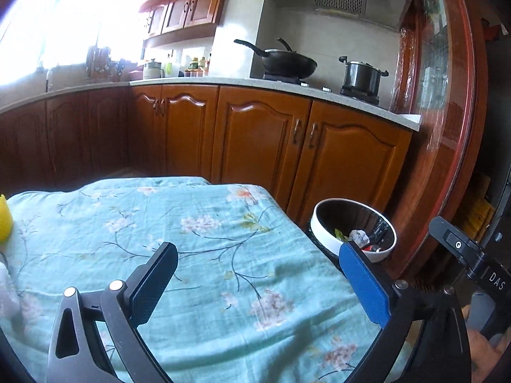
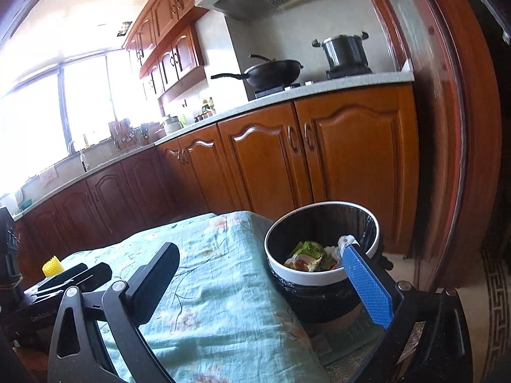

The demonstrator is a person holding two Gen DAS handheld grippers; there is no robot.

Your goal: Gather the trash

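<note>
White-rimmed bin (image 2: 322, 274) w/ black liner holds wrappers (image 2: 308, 253); yellow foam sleeve (image 2: 52, 265) clearer in right view. Left gripper (image 1: 258, 282) & right gripper (image 2: 260, 284) both released, empty.

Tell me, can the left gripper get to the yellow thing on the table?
Probably yes. The left gripper is open and empty, and only bare flowered cloth lies between it and the yellow thing at the table's left edge.

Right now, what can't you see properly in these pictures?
- Bin bottom: in both views, trash covers the floor of the trash bin.
- Yellow thing: left wrist view, cut off by the edge.
- Outside the window: washed out by glare.
</note>
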